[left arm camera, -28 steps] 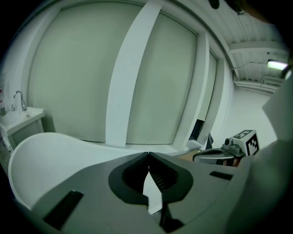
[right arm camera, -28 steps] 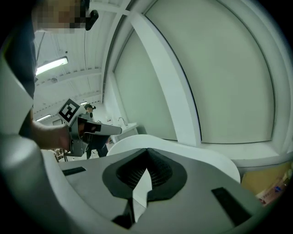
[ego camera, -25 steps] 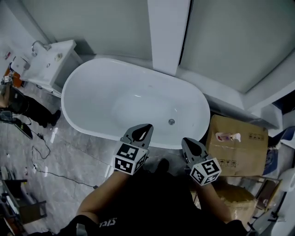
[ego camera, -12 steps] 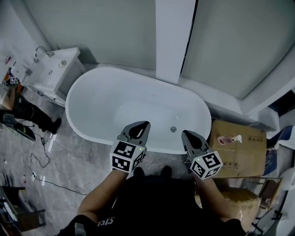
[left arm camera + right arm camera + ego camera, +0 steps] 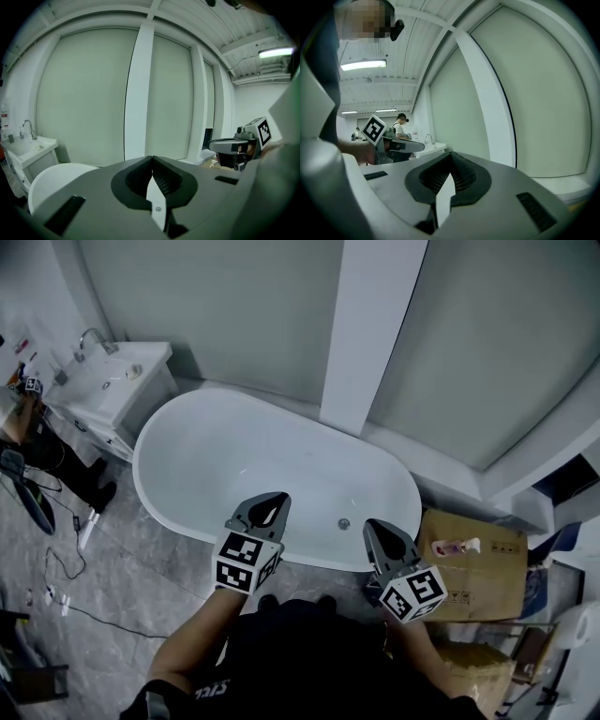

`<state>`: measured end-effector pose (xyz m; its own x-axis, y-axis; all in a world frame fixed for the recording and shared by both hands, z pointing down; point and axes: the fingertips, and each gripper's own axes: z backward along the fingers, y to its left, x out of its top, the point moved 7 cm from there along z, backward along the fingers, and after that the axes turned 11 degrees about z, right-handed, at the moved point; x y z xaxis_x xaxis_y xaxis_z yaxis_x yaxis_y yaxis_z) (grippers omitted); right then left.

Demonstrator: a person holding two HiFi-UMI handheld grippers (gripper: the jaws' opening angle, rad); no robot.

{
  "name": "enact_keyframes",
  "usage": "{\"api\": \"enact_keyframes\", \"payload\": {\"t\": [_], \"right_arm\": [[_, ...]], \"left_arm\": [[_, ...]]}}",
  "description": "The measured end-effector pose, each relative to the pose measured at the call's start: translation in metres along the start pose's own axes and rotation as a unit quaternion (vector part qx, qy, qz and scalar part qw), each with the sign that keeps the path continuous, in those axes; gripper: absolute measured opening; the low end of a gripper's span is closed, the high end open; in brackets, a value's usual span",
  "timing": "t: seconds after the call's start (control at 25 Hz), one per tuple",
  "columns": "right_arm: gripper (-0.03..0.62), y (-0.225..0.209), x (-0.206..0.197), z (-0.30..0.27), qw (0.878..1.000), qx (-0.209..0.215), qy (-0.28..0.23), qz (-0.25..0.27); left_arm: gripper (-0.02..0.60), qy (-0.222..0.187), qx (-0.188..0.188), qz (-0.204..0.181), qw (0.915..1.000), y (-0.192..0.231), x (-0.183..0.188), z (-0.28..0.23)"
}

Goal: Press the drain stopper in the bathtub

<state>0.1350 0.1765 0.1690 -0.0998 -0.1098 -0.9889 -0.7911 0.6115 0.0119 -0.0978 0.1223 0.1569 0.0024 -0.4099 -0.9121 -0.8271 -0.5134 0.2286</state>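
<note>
1. Sees the sink cabinet (image 5: pixel 111 382) at 10 o'clock in the head view, higher in the picture than a second ago. The bathtub (image 5: pixel 211 460) now lies more squarely ahead, which reads as a step or lean in toward the tub.
2. Holds the left gripper (image 5: pixel 265 511) over the tub's near rim, at 9 o'clock from the drain. Shows its jaws pressed together with nothing between them. Places it much as before in the picture.
3. Finds the drain stopper (image 5: pixel 344 523) on the tub floor, toward 5 o'clock of the basin. Puts it level with the two gripper tips and nearer the right one, where a second ago it sat clearly above them at 12 o'clock. Cannot tell at this size whether it stands raised or pushed down.
4. Holds the right gripper (image 5: pixel 380 538) at 3 o'clock from the stopper, jaws likewise closed on nothing. Looks level at the wall rather than down into the tub, so judges no contact with the stopper.
5. Leaves the cardboard box (image 5: pixel 473 568) at 3 o'clock, beside the tub's end.
</note>
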Motion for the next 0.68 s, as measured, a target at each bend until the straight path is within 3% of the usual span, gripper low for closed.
{"api": "enact_keyframes", "payload": {"t": [0.16,0.4,0.68], "right_arm": [[0.011,-0.008,0.013,0.007,1.000,-0.012,-0.013,0.011],[0.011,-0.033,0.042,0.017,0.997,-0.042,-0.055,0.021],[0.011,-0.038,0.045,0.019,0.997,-0.032,-0.065,0.019]], "left_arm": [[0.014,-0.012,-0.014,-0.022,0.9996,-0.003,0.020,-0.003],[0.014,-0.038,-0.008,0.011,0.9992,-0.010,0.046,-0.008],[0.014,-0.046,-0.007,-0.008,0.9989,-0.028,0.057,-0.017]]}}
